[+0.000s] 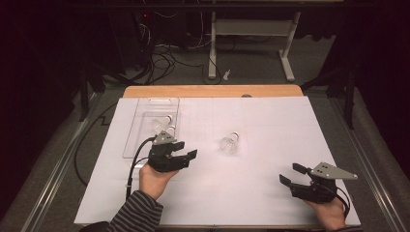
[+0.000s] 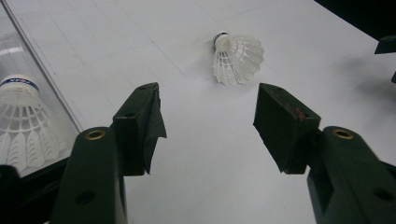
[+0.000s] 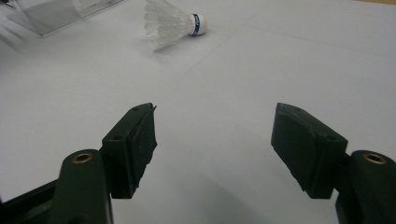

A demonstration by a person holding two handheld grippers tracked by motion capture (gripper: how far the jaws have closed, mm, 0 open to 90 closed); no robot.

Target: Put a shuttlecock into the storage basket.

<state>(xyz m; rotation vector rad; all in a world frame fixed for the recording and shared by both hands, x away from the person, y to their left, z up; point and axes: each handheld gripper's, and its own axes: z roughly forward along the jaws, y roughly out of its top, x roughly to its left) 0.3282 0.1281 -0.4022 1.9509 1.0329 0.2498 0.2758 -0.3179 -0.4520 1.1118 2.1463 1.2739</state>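
Our left hand-held gripper (image 1: 189,150) hangs wide open, nothing in it, aimed at the shuttlecock (image 1: 229,143) lying loose mid-counter (image 1: 270,125), w/ the clear tray (image 1: 140,113) just beside. Right hand-held gripper (image 1: 290,174) open too, idle. Approach step, we'd say; next: move fwd, straddle feathers, close gently.

white paper sheet (image 1: 270,145) covers the table, faint grid lines on it. bare wooden strip of table (image 1: 212,91) shows along the far edge. beyond the far edge: grey floor, tangled black cables (image 1: 162,60), white desk frame legs (image 1: 251,34), small white object (image 1: 226,74) on floor.
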